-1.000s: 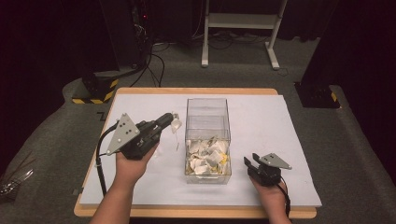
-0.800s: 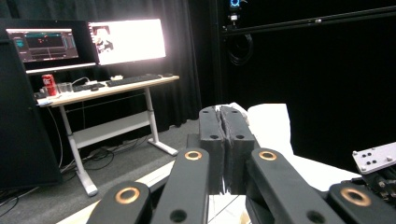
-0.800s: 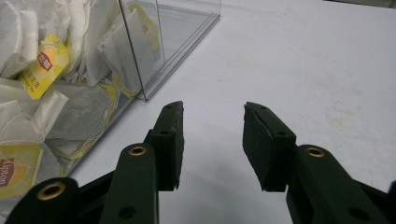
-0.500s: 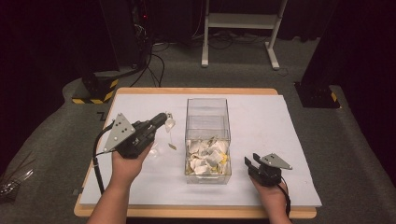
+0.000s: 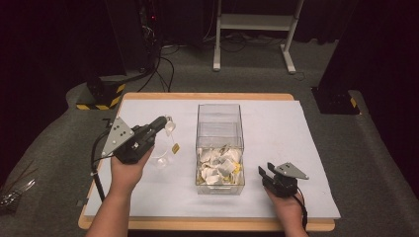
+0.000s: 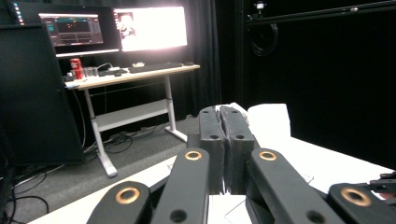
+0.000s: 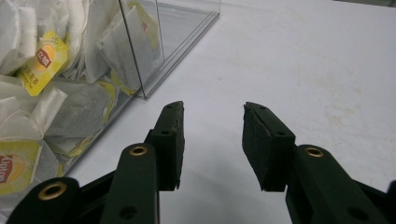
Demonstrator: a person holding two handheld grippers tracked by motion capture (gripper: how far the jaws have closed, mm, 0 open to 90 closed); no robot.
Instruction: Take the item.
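A: Why is the left gripper (image 5: 165,123) clamped so tight?
B: To keep the tea bag (image 5: 170,126) pinched at its fingertips, tag (image 5: 175,147) dangling below. The right gripper (image 5: 264,174), jaws apart and empty, waits beside the clear box (image 5: 220,143).

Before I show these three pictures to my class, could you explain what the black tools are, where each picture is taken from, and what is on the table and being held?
A person holds a hand tool with two black jaws in each hand. One picture looks down from above the table; the other two come from cameras riding on each tool, looking along its jaws.

On the white sheet stands a clear box holding tea bags with yellow tags.

The left gripper is lifted beside the box, its jaws shut on a tea bag, whose yellow tag dangles on a string. A clear cup seems to stand just below it.

The right gripper rests by the box with jaws open, holding nothing.
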